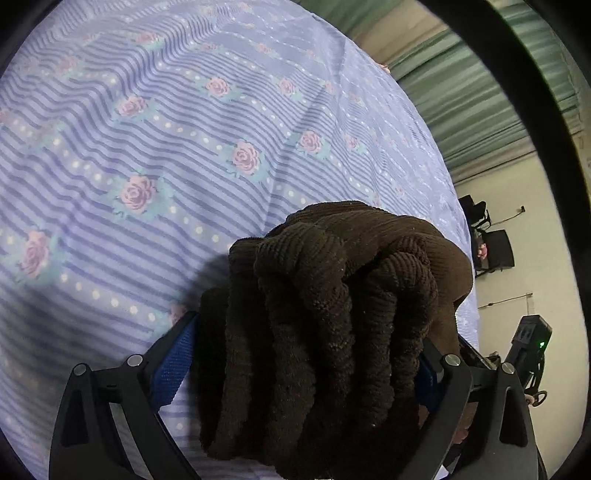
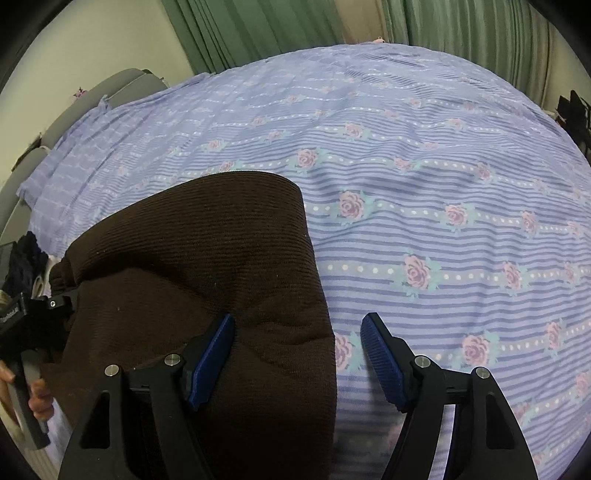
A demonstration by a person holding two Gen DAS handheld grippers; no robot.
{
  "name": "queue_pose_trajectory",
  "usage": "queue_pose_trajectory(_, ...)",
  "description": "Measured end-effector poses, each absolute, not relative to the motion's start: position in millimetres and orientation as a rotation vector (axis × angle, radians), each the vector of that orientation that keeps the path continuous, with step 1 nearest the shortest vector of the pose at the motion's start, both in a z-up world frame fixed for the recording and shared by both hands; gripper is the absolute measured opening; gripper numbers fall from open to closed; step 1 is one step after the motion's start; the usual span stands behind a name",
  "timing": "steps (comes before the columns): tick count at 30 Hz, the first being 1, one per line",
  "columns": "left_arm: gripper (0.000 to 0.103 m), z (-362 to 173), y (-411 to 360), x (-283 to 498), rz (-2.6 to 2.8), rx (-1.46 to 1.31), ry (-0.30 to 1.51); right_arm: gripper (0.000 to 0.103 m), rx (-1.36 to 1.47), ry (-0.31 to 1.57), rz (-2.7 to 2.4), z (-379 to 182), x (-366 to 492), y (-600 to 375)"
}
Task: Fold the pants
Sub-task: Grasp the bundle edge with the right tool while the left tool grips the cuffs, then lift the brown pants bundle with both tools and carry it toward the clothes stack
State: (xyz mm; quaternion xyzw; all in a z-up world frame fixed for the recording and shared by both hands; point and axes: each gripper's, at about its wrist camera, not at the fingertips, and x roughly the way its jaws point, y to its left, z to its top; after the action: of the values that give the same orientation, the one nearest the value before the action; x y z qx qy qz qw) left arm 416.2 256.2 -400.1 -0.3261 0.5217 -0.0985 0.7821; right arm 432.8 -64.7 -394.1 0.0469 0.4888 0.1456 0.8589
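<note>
The dark brown corduroy pants (image 2: 207, 280) lie folded on the bed, at the left of the right wrist view. My right gripper (image 2: 297, 354) is open, its jaws straddling the right edge of the pants: the left pad (image 2: 210, 360) rests on the fabric and the right pad (image 2: 380, 363) is over the sheet. My left gripper (image 1: 306, 354) is shut on a thick bunched wad of the pants (image 1: 332, 306), which fills the space between its blue pads and hides the fingertips. The left gripper's body and a hand also show at the right wrist view's left edge (image 2: 26, 332).
A blue striped bedsheet with pink roses (image 2: 424, 192) covers the bed. Green curtains (image 2: 258, 26) hang behind it. A grey headboard or sofa (image 2: 110, 92) stands at the far left. Dark chairs and equipment (image 1: 495, 243) stand on the floor past the bed's right edge.
</note>
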Motion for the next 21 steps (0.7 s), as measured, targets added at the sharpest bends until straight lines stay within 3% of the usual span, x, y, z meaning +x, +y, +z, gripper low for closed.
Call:
queue_pose_trajectory(3,0.094,-398,254,417,-0.210,-0.701,1.136,0.065,0.111,1.035,0.329,-395,437,-64)
queue_pose_trajectory(4,0.091,-396,253,416,-0.203,-0.700,1.134,0.054,0.132,1.043,0.350,-395,439,-65)
queue_pose_trajectory(6,0.065,-385,253,414,-0.183,-0.694,1.117,0.045,0.162,1.057,0.381,-393,439,-63)
queue_pose_trajectory(8,0.059,-370,252,410,-0.158,-0.685,1.103,0.035,0.168,1.052,0.381,-385,436,-62)
queue_pose_trajectory(13,0.052,-347,243,398,-0.134,-0.651,1.086,0.026,0.188,1.026,0.361,-354,416,-68)
queue_pose_trajectory(21,0.050,-267,236,338,-0.191,-0.618,1.011,0.025,0.184,0.967,0.309,-278,348,-77)
